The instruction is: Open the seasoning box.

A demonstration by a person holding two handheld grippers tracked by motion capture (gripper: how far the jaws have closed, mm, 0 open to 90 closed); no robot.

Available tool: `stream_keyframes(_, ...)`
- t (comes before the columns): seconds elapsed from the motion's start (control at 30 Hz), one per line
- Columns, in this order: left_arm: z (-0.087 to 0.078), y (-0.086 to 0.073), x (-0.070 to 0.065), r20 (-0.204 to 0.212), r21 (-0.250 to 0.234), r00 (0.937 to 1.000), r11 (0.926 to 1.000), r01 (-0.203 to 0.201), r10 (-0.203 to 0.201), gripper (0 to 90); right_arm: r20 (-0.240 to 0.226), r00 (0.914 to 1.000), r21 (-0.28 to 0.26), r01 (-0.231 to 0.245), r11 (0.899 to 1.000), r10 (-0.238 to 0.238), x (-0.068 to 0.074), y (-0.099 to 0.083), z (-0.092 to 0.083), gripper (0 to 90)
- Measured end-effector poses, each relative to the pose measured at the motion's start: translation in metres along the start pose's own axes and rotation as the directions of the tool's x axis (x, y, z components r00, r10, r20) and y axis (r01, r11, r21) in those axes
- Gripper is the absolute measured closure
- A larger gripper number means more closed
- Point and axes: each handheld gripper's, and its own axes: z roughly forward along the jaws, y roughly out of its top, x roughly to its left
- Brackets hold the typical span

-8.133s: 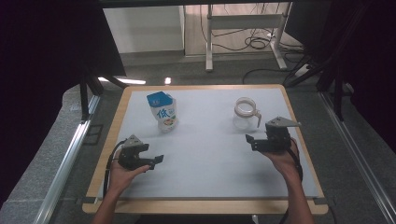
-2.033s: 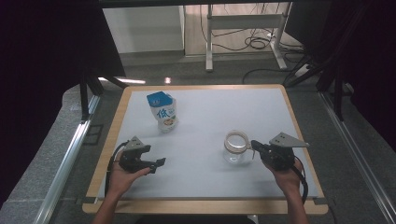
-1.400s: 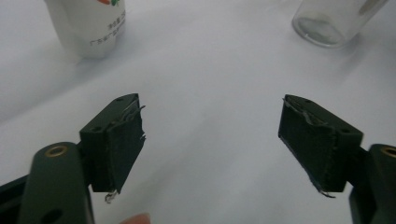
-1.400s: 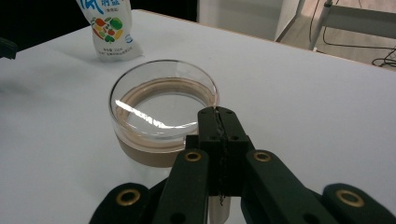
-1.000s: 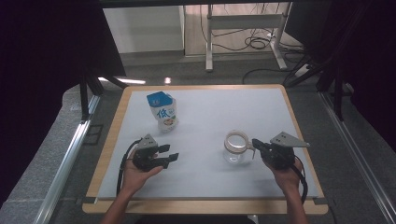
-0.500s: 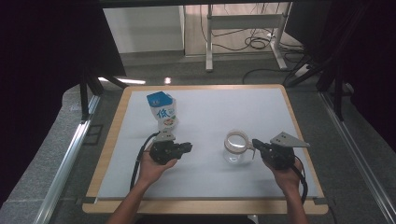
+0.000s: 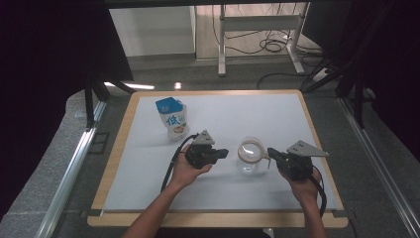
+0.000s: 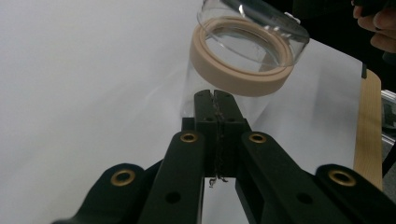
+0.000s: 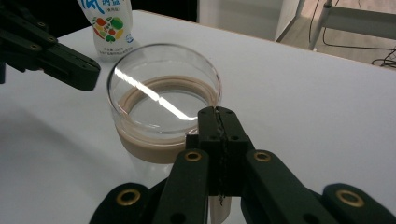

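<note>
Hiding behind right fingers (image 9: 218,114), glass jar (image 9: 163,107) handle

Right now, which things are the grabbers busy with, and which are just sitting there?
In the job:
- glass jar with a tan band
- right gripper, shut, at the jar's handle
- left gripper, shut, nosing toward the jar

Just sitting:
- milk pouch, standing apart at the back left
- table

Wood-rimmed bench (image 7: 117,163) under a white sheet (image 7: 218,188). Standing upright on the sheet, toward the far left: a blue-and-white pouch (image 7: 172,118). Nearer the middle, well apart from the pouch: a clear glass jar (image 7: 250,156) with a beige band around its neck, resting on the sheet.
</note>
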Motion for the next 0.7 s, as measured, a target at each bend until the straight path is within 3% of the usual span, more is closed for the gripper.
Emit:
stream_keyframes(0.17,0.009,0.007,-0.003,0.018,0.002,0.9998,1.0000,0.001,-0.001,89.9,0.001,1.0000,0.002,0.002,1.000,-0.002,0.000,-0.001,0.000,89.9)
stream_keyframes(0.27,0.013,0.019,-0.008,0.030,-0.003,0.9993,0.9997,-0.023,0.023,89.9,-0.001,1.0000,0.001,0.000,1.000,0.000,0.000,-0.001,0.000,89.9)
stream_keyframes(0.53,0.014,0.031,-0.013,0.043,-0.011,0.9983,0.9992,-0.039,0.040,90.0,-0.005,1.0000,-0.001,-0.006,1.000,0.006,0.000,-0.002,0.000,89.8)
stream_keyframes(0.7,0.013,0.032,-0.011,0.051,-0.010,0.9980,0.9993,-0.037,0.038,90.0,-0.020,0.9998,-0.017,0.001,1.000,-0.002,0.010,-0.001,-0.005,89.8)
